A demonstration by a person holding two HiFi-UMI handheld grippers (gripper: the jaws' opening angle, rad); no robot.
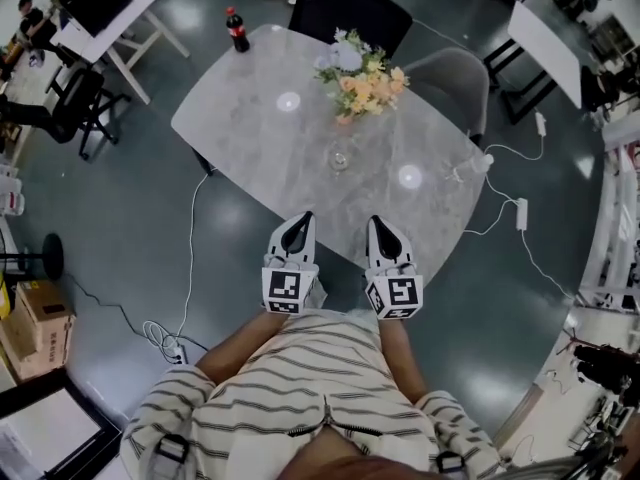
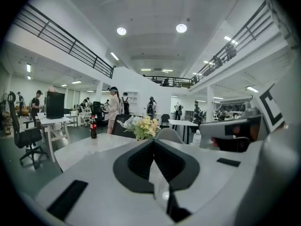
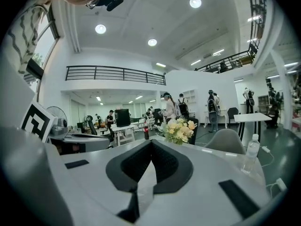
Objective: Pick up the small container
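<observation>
Surface (image 1: 250, 118) is bare straight ahead of left fingers (image 1: 297, 230) & right fingers (image 1: 383, 234). Further ahead, centre: small clear item (image 1: 339, 158), maybe a glass, w/ flower bouquet (image 1: 365, 80) behind it. Water bottle (image 1: 478, 164) ahead-right at the edge. Cola bottle (image 1: 238, 30) far ahead-left. Grey chair (image 1: 455, 78) beyond.

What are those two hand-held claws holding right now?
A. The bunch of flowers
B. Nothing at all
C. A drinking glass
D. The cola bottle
B: the left gripper and the right gripper both have their jaws closed together with nothing between them, at the near edge of the table.
</observation>
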